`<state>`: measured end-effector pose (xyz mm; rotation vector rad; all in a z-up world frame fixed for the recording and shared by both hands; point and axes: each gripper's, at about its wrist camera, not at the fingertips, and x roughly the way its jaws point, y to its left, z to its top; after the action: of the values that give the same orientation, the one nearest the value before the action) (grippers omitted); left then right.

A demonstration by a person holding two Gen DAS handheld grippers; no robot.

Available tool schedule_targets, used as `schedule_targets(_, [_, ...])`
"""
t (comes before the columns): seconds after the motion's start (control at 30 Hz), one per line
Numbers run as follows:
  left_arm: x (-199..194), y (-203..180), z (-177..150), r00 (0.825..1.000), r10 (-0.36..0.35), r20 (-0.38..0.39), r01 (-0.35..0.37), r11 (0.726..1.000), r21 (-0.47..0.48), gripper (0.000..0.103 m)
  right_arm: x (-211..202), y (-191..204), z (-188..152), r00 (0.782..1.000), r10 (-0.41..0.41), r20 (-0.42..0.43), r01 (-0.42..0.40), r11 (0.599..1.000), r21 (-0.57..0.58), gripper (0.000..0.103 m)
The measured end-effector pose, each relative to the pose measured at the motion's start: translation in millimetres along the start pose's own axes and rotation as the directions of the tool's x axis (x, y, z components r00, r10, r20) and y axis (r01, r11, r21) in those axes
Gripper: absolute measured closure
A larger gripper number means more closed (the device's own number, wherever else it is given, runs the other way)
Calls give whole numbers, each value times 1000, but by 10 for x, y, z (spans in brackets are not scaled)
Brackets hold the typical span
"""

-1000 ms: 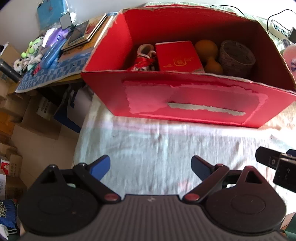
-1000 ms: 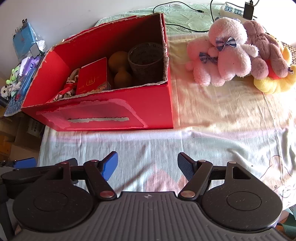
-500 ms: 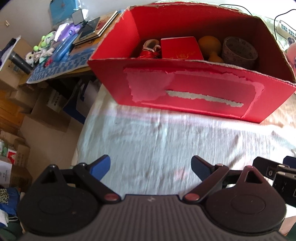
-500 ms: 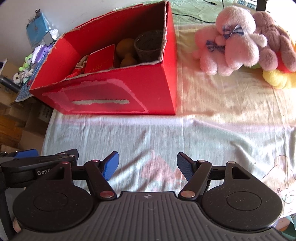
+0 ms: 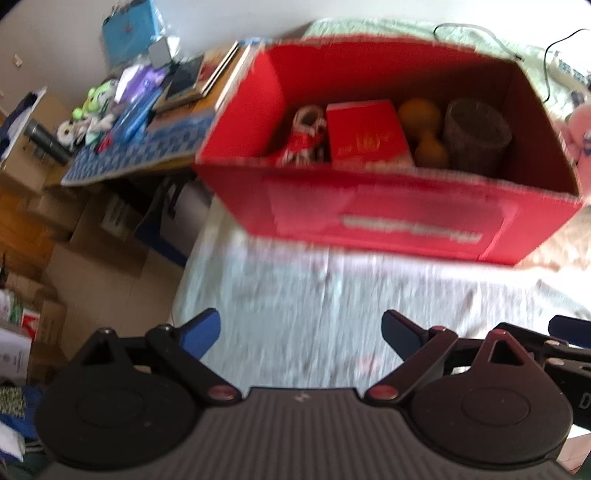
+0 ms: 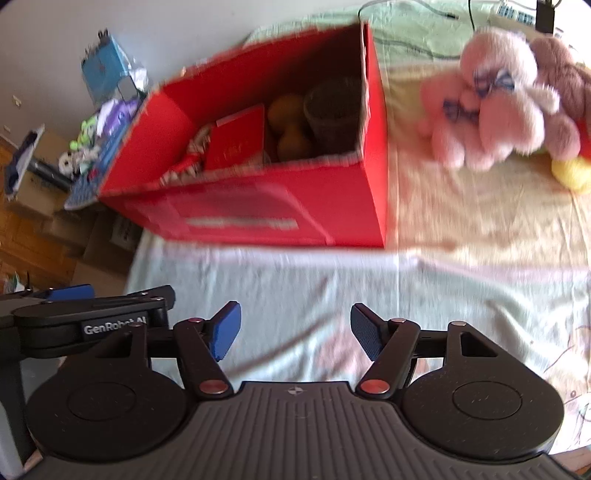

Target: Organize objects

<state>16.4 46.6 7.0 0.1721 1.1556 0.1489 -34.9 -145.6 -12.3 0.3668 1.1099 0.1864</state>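
Observation:
A red cardboard box stands on the bed ahead of both grippers. Inside it lie a small red box, a red-and-white item, an orange gourd and a grey woven cup. My left gripper hovers open and empty over the sheet. My right gripper is open and empty too, with the left gripper beside it. Pink plush toys sit right of the box.
A brown plush and a yellow plush lie behind the pink ones. Cables and a power strip rest at the bed's far end. A cluttered side table and cardboard boxes stand left of the bed.
Both grippers have pulled back and upward from the box, which now looks smaller and farther off. Both stay open and empty. The views are motion-blurred now.

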Motion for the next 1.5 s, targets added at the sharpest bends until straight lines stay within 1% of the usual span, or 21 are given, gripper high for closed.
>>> schedule_targets(0.13, [-148,80,191,997,-46,68,45,999,17,9,-203,154,148,998,15,67,-13,999,-32,34])
schedule_targets(0.27, [-233,146,389,990,-68,123,62,997,50,9,-410,311,247,982,-12,187,22,999,-50,34])
schedule_targets(0.37, [-231,182,513,986,-92,140,82,994,72,9,-421,364,299,974,-46,222,55,998,-32,34])
schedule_targets(0.53, [-212,207,642,980,-112,163,93,988,120,9,-339,401,377,969,-85,230,81,996,27,34])
schedule_targets(0.8, [-68,272,856,971,-132,198,99,981,165,9,-275,473,469,944,-173,282,148,983,108,34])
schedule_targets(0.93, [37,294,942,970,-148,193,113,977,181,9,-182,475,514,935,-214,284,177,973,150,34])
schedule_targets(1.1, [160,312,990,969,-163,183,126,972,201,9,-120,502,506,914,-265,308,214,958,189,34])
schedule_targets(1.3, [247,385,1015,964,-202,172,169,967,189,9,-67,552,533,913,-265,309,207,956,208,35])
schedule_targets(1.4, [324,405,1015,963,-225,151,199,965,169,9,-41,574,538,917,-244,316,181,960,214,42])
schedule_targets(1.5, [371,402,1000,963,-230,143,207,965,160,9,4,583,558,919,-247,309,186,959,212,45])
